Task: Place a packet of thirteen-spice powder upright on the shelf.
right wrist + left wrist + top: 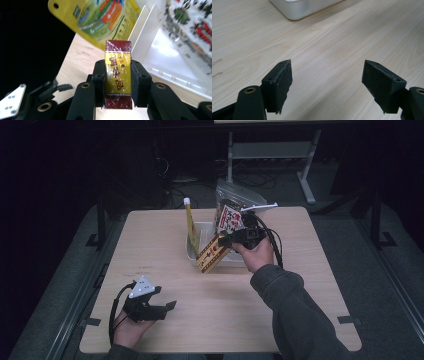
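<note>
Right gripper, raised over the clear plastic bin near the middle of the table, clamped on a small yellow-and-maroon box wrapped in glossy film; box pinched across its narrow width, both pads flat on the long sides, one end sticking out past the jaws toward the bin's near edge. Probably light and fairly stiff, cardboard under cellophane: firm enough for a side pinch, yet slick from the film and liable to dent under a hard squeeze. Best taken mid-length on the two long faces, as here, not by a corner. In the bin, a tall yellow packet upright at the left, a printed snack bag at the far right. Left gripper low at the near left over bare wood, jaws spread wide, nothing between them.
</note>
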